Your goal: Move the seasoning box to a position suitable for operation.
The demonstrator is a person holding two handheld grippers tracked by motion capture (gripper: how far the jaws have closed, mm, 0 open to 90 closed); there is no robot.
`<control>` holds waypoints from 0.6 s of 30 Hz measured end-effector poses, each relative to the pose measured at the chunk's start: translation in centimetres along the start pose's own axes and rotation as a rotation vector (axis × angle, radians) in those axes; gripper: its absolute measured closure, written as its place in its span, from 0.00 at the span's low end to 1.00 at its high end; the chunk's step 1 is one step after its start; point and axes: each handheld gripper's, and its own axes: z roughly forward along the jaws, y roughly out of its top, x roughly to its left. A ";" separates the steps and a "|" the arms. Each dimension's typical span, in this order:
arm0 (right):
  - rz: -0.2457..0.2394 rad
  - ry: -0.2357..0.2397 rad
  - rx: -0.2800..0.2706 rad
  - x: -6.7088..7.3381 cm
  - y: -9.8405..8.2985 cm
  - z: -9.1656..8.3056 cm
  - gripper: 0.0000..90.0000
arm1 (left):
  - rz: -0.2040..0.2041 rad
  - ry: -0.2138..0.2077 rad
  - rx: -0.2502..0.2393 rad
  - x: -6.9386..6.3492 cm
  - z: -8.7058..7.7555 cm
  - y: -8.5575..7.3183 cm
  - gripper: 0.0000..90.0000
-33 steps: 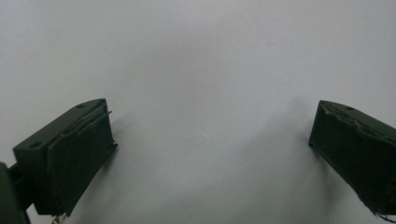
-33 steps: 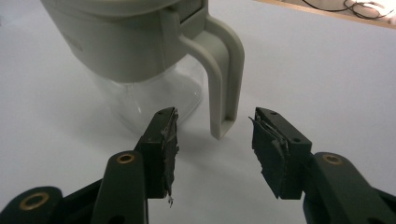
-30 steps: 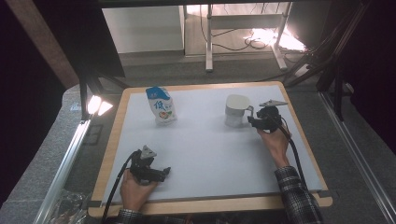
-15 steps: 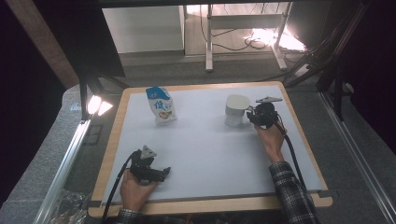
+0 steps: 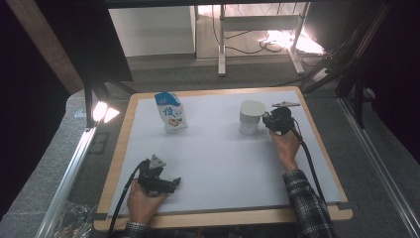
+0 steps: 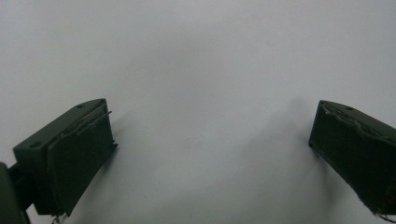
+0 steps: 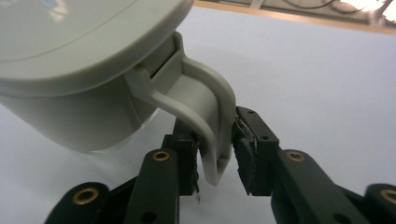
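Jug (image 5: 249, 117) near table's (image 5: 213, 168) far edge; right gripper (image 7: 215, 156) closing on its handle (image 7: 212, 126).

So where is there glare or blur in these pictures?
High view: strong glare on the floor beyond the table and a bright lamp at its left edge. Right gripper view: the mug is close and soft, its handle sharper. Left gripper view: even light, soft shadows under the left tongs.

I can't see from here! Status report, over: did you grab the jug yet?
Right gripper closing round the jug handle, pads about touching. Left gripper open, low over bare mat. Jug upright on the mat. Milk pouch well clear, over.
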 end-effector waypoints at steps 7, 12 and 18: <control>-0.056 -0.074 -0.019 0.7 0.0 0.1 0.84 | 0.000 0.000 0.000 0.0 0.0 0.0 0.00; -0.043 -0.074 -0.031 0.4 -0.1 0.3 0.85 | 0.000 0.000 0.000 0.0 0.0 0.0 0.00; 0.012 -0.020 -0.046 -0.3 0.0 0.2 0.89 | 0.000 0.000 0.000 0.0 0.0 0.0 0.00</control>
